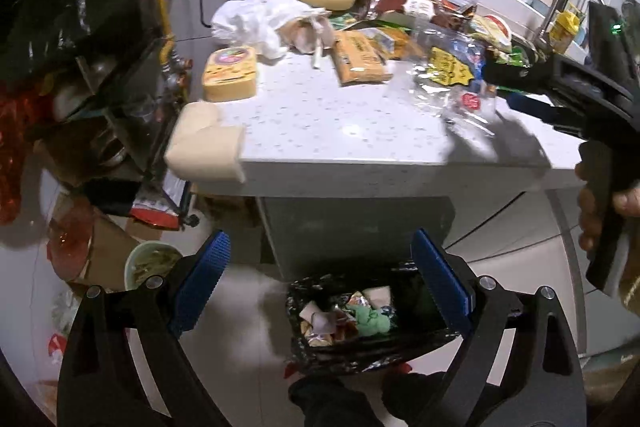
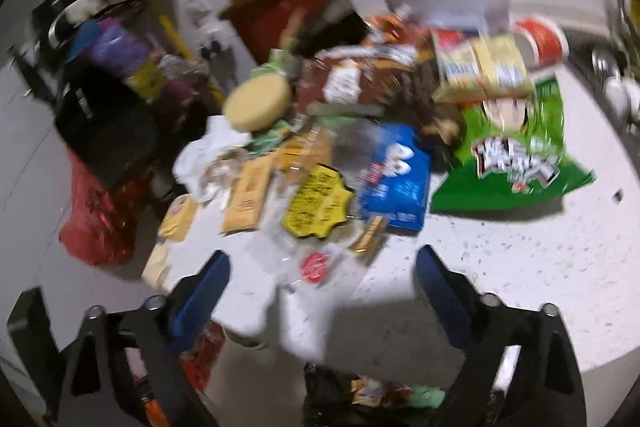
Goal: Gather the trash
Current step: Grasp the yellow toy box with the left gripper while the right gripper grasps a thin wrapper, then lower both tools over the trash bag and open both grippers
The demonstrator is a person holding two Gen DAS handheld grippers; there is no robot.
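Partly done, I judge: the black-lined bin (image 1: 360, 319) on the floor at six o'clock already holds some wrappers, yet most trash (image 1: 360, 27) litters the table (image 1: 320, 131) at twelve, and both left tongs (image 1: 320, 283) and right tongs (image 2: 322, 291) gape wide, empty.

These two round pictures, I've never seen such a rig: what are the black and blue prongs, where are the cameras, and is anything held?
No robot here: a person carries a hand-held claw in each hand, with a camera looking along its fingers. One view shows the left claw above a black-lined bin on the floor; the other shows the right claw over the counter. Wrappers cover it, among them a green bag and a blue packet. Both claws are open and hold nothing.
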